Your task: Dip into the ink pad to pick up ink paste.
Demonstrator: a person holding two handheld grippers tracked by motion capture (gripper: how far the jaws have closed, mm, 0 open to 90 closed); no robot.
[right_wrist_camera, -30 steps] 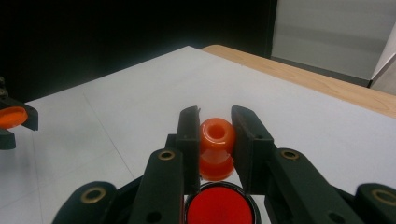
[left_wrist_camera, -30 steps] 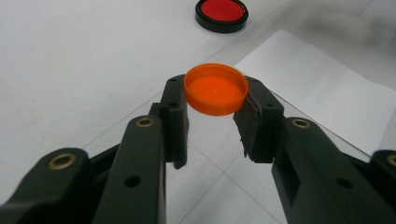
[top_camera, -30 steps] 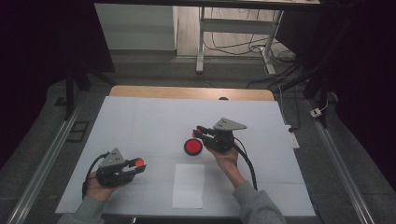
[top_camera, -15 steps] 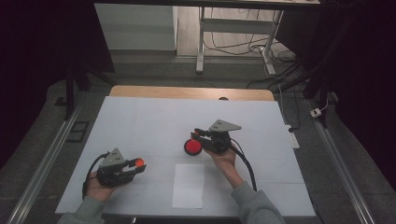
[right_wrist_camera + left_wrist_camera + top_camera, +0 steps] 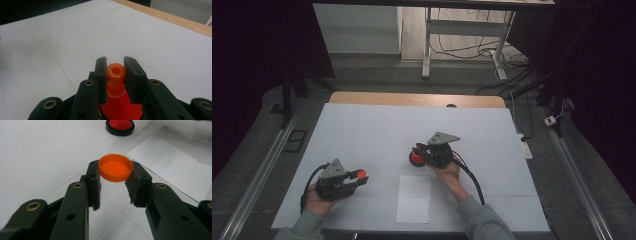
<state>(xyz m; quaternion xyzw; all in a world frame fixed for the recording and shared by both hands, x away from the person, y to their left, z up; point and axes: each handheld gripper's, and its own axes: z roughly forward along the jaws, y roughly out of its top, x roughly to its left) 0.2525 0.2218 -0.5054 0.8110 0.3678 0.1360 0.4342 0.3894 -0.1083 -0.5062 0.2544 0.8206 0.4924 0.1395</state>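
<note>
Orange cap [image 5: 115,167], round and shallow, is clamped by its rim between the 2 closed jaws of the left gripper [image 5: 115,181], its open side up and clear of the table [image 5: 362,130]. In the high view this gripper [image 5: 354,178] lies at about 8 o'clock on the white tabletop, held in the person's left hand [image 5: 319,200]. The right gripper [image 5: 115,72] has its 2 jaws closed on the neck of an orange bottle [image 5: 116,72], whose open mouth faces the camera. In the high view the right gripper [image 5: 419,152] sits near the table's centre, with the bottle's red base [image 5: 414,159] touching the surface. A white sheet of paper [image 5: 413,198] lies at 6 o'clock between the 2 hands.
</note>
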